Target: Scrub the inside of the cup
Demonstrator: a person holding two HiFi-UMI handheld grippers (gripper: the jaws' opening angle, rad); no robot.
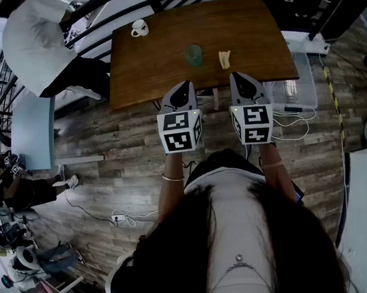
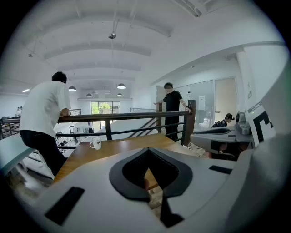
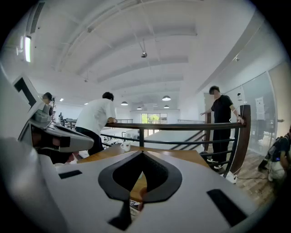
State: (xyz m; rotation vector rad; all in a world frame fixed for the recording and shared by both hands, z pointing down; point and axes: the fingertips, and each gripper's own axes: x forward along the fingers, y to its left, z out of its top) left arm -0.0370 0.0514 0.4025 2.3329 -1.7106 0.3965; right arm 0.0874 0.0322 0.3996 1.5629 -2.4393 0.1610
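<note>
Head view: wooden table (image 1: 160,67) carries a green cup (image 1: 194,55) near its middle, a tan object (image 1: 224,59) just beside it toward the right edge, and a white mug (image 1: 140,29) at the far left corner. Left gripper (image 1: 183,87) and right gripper (image 1: 241,78) sit side by side over the near edge, apart from the cup. Both gripper views show jaws closed together, nothing between them.

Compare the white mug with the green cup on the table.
The white mug is opaque with a handle; the green cup looks translucent, no handle visible. The mug stands at the far left corner of the table, the cup near its middle. Both stand upright, untouched.
</note>
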